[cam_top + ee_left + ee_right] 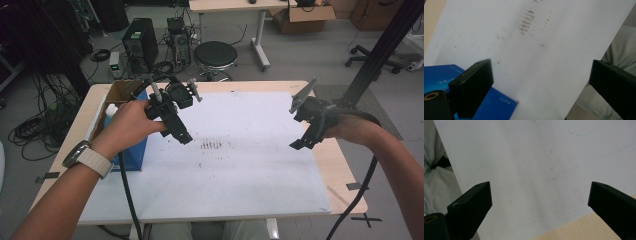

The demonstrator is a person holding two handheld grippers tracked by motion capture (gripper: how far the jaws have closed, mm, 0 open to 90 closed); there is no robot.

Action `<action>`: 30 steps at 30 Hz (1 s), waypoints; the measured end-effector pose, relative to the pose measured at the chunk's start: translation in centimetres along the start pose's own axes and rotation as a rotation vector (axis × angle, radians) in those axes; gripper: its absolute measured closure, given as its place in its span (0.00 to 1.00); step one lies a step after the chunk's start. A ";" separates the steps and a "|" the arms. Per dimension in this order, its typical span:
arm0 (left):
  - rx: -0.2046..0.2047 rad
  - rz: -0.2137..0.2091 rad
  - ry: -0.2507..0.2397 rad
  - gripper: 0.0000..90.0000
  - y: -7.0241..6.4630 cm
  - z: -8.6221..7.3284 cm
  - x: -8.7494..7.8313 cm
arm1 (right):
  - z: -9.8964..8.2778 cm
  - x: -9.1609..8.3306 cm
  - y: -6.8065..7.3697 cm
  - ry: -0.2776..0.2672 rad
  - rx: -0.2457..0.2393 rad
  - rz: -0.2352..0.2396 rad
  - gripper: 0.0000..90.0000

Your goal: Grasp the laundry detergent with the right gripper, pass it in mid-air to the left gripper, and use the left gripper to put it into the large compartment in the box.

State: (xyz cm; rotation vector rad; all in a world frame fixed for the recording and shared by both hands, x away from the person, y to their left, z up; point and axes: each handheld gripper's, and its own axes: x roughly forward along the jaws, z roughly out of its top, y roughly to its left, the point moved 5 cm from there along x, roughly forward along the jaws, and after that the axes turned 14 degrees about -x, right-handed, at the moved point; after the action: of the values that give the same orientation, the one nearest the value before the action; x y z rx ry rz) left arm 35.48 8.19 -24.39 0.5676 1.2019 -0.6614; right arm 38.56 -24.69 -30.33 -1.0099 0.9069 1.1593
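Left gripper [176,129] up over white sheet [240,165], jaws wide apart, nothing held. Blue box [496,105] sits at left table edge, just left of and below it. Right gripper [306,134] far off at right, jaws apart too. Left hand nearer.

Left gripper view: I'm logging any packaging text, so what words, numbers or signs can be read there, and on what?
Blue box, white print near its corner: a short run of small characters, too blurred to read.
Blue box, faint line on its upper face: too small and blurred to read.
White sheet: smudge marks, no writing.
Left gripper, open, fingers plain black: no label.
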 end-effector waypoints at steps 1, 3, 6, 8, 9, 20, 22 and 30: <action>0.001 -0.001 -0.003 0.07 0.0 0.1 0.0 | 0.0 0.0 0.0 0.001 0.000 -0.001 0.06; 0.005 -0.005 -0.009 0.07 0.0 0.2 0.1 | 0.0 0.1 0.0 -0.001 0.000 -0.001 0.06; 0.027 -0.019 -0.007 0.07 -0.4 0.3 0.3 | 0.1 0.2 0.0 0.000 0.001 0.002 0.06; 0.054 -0.021 0.008 0.07 -0.6 0.3 0.5 | 0.0 0.2 0.0 0.000 0.002 0.003 0.06; 0.062 -0.020 0.010 0.07 -0.7 0.4 0.6 | 0.0 0.2 -0.1 0.000 0.002 0.004 0.06; 0.128 -0.031 0.034 0.07 -1.8 0.9 2.3 | 0.0 0.1 -0.6 0.000 -0.006 0.003 0.06; 0.129 -0.032 0.029 0.07 -1.7 1.0 2.4 | 0.0 0.1 -0.7 0.000 -0.005 0.005 0.06; 0.117 -0.027 0.011 0.07 -1.4 1.2 2.2 | 0.1 0.2 -0.6 -0.002 -0.002 -0.001 0.06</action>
State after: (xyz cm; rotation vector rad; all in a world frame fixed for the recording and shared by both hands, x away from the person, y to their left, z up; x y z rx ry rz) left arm 35.71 6.05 -26.26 0.6545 1.1880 -0.7555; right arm 39.21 -24.64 -30.37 -1.0108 0.9036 1.1609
